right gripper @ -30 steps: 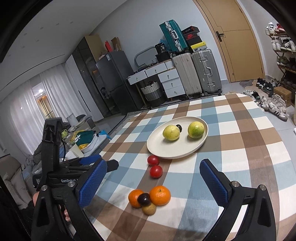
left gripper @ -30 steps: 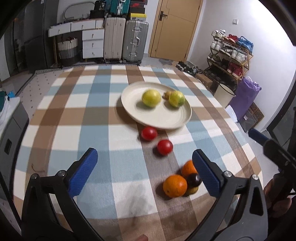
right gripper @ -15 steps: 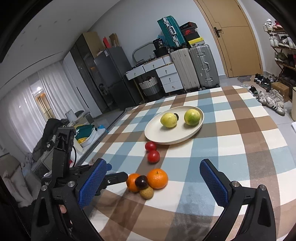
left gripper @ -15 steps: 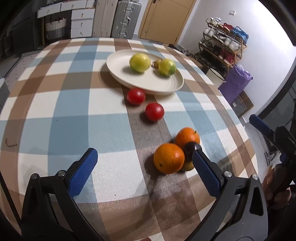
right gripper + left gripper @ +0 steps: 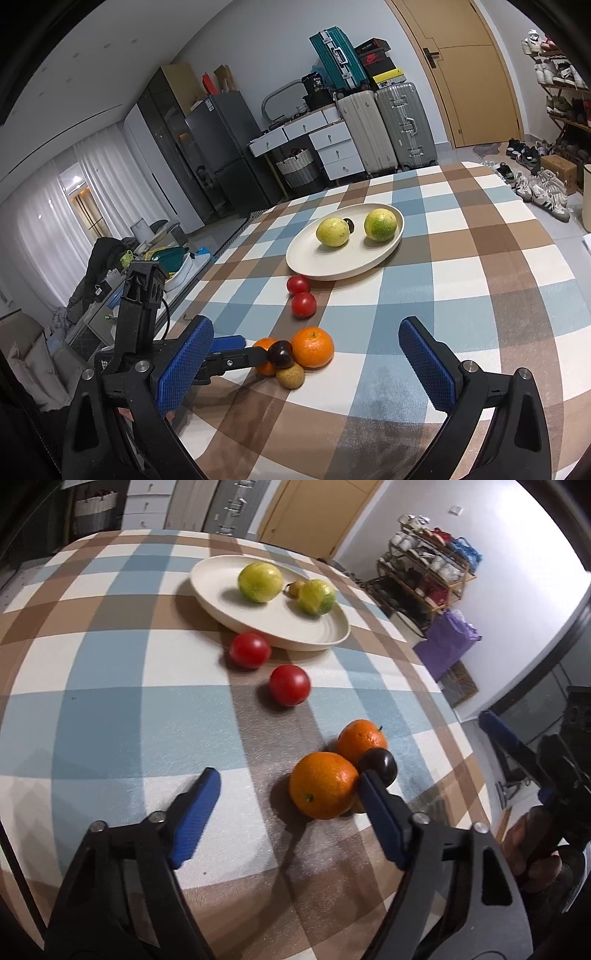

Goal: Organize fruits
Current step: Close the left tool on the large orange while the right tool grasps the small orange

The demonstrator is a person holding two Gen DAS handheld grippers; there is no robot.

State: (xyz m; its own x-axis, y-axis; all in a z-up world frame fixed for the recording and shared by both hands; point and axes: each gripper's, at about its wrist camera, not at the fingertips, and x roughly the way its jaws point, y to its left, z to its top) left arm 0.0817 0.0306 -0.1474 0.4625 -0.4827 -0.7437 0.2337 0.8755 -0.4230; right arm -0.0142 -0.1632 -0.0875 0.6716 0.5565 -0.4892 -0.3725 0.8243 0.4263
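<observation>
A cream plate on the checked tablecloth holds two yellow-green fruits and a small dark fruit. In front of it lie two red tomatoes. Nearer is a cluster: two oranges, a dark plum and a small brown fruit. My left gripper is open, low over the table, its right finger beside the near orange. My right gripper is open and empty, back from the cluster.
The table's edge curves off to the right, with a shoe rack and purple bag beyond. Suitcases, drawers and a fridge stand at the back of the room.
My left gripper has moved forward and down toward the orange cluster, and its fingers now reach it. The right gripper has shifted only slightly.
</observation>
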